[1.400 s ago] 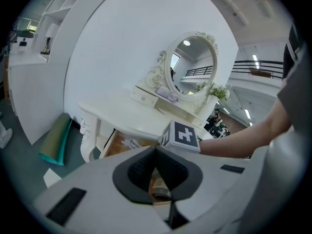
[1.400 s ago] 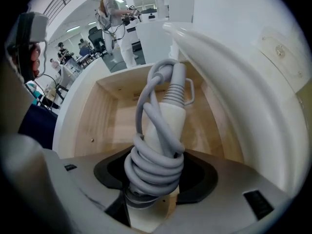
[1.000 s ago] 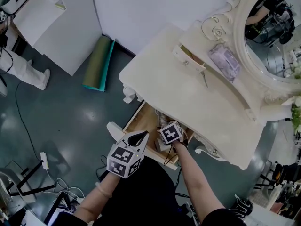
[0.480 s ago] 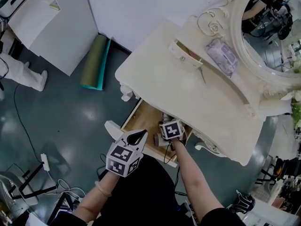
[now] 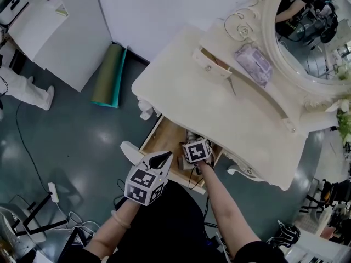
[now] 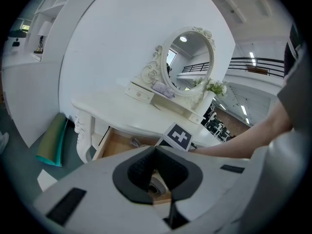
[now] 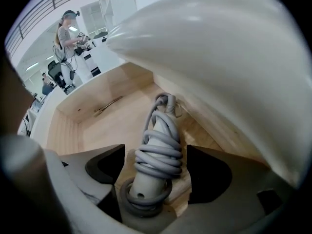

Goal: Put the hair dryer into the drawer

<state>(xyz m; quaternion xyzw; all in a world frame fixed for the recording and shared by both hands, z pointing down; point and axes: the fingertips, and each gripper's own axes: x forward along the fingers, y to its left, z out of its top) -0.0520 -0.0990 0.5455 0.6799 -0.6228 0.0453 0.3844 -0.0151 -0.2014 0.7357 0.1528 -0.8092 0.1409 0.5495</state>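
Has just opened right gripper (image 7: pixel 156 170) wide around cord-wrapped hair dryer (image 7: pixel 155 145), lying in the drawer (image 7: pixel 97 126) between its pads, untouched (holds left gripper (image 6: pixel 156 149) closed, empty, nearby)

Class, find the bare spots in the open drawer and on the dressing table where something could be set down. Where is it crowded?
Free: the drawer floor left of the hair dryer, short of the thin metal piece; the wide table top. Crowded: right around the hair dryer.
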